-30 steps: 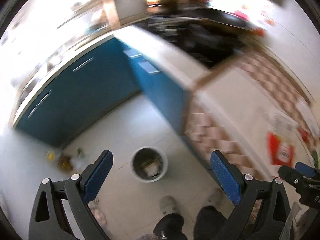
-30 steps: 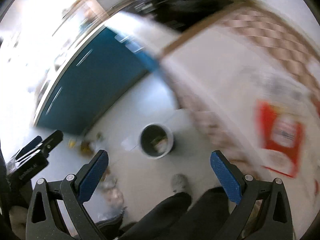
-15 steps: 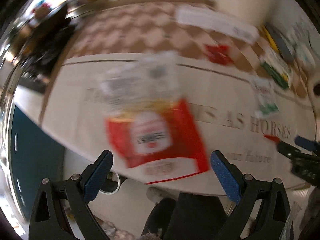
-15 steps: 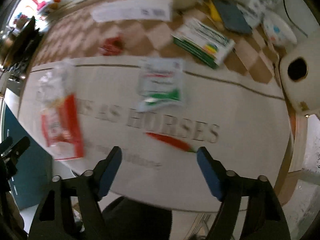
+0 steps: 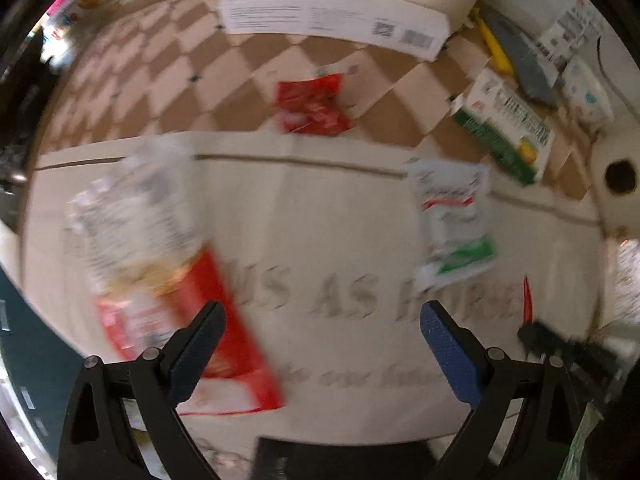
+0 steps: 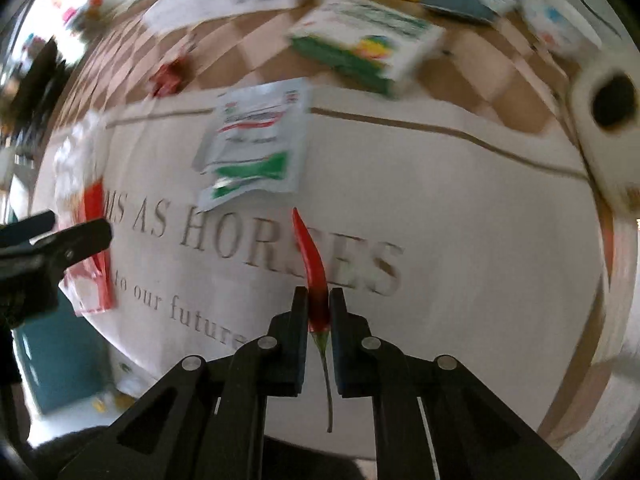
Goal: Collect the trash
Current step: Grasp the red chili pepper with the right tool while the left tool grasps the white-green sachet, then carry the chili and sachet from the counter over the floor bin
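My right gripper [image 6: 319, 300] is shut on a red chili pepper [image 6: 310, 256] lying on the white tablecloth [image 6: 440, 208]; its green stem runs back between the fingers. My left gripper [image 5: 320, 320] is open and empty above the table's near edge, beside a red and white wrapper [image 5: 168, 280], which also shows in the right wrist view [image 6: 86, 216]. A white and green sachet [image 5: 452, 220] lies ahead, also seen in the right wrist view [image 6: 256, 144]. A crumpled red wrapper [image 5: 312, 104] lies farther back on the checked cloth.
A green and white carton [image 6: 368, 40], a long white box [image 5: 332, 20], a paper roll [image 6: 608, 120] and small items stand at the back of the table. A blue cabinet [image 6: 52, 344] is below the table's left edge.
Both grippers swung up from the floor and bin to the tabletop. The right gripper moved to the chili and shut on it. The left gripper stayed open.
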### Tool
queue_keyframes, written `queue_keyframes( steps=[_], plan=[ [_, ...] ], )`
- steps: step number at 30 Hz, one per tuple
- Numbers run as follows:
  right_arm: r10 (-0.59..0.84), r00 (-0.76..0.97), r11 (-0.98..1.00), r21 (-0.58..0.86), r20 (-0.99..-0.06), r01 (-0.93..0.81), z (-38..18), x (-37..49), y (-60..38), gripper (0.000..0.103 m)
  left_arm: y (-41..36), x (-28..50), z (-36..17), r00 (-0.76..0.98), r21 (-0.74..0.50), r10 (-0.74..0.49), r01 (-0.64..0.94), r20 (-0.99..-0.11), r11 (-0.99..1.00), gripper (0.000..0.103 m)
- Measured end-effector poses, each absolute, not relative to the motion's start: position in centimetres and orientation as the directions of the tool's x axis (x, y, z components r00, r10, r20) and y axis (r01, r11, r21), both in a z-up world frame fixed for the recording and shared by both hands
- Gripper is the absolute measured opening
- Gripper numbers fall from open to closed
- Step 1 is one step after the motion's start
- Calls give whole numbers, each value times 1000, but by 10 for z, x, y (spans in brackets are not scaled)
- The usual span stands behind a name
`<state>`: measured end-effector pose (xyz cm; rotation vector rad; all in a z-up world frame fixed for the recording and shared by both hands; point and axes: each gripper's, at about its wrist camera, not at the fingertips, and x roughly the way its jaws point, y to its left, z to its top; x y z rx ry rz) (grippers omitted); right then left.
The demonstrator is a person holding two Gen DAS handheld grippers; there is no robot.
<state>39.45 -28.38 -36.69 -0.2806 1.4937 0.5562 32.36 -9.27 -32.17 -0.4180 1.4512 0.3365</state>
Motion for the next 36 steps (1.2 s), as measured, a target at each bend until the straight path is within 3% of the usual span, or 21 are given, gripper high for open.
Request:
queue_keyframes(
  steps=[3, 5, 7, 9, 10, 12, 13, 14, 15, 16, 27, 36],
  plan=[
    [180, 7, 886, 159, -984, -435, -355, 406, -317, 11, -97, 346, -332, 117, -176, -135, -498, -984, 849, 96],
    [181, 33, 909, 154, -983, -387, -351, 417, -335, 11, -103, 363, -341, 120, -223, -187, -513, -975, 829, 86],
    [170, 58, 930, 141, -984, -341, -355, 438, -356, 11, -109, 377, -350, 105, -227, -202, -519, -974, 824, 83],
    [168, 66, 945, 141, -984, -297, -358, 447, -371, 11, -116, 388, -355, 93, -209, -188, -509, -978, 835, 69],
    [164, 73, 951, 138, -984, -275, -359, 453, -378, 11, -117, 394, -356, 84, -175, -154, -501, -985, 848, 68],
    [161, 81, 958, 136, -984, -252, -361, 460, -388, 11, -126, 401, -354, 67, -97, -75, -471, -995, 877, 47],
    [158, 90, 961, 132, -983, -243, -362, 463, -391, 11, -131, 404, -353, 54, -42, -20, -449, -998, 892, 29],
    [157, 95, 962, 130, -983, -239, -361, 463, -392, 11, -135, 406, -351, 54, -17, 7, -434, -999, 901, 18],
    [157, 98, 963, 131, -983, -237, -361, 464, -396, 11, -138, 406, -350, 57, 3, 30, -424, -998, 906, 12],
    [154, 105, 963, 125, -982, -239, -362, 463, -396, 11, -140, 407, -348, 56, 32, 60, -413, -997, 910, 0],
    [189, 145, 947, 141, -971, -287, -339, 447, -373, 11, -132, 364, -287, 212, 60, 157, -403, -964, 913, 0],
    [298, 185, 896, 207, -937, -394, -295, 424, -311, 11, -74, 303, -227, 310, 51, 241, -515, -920, 856, 0]
  ],
)
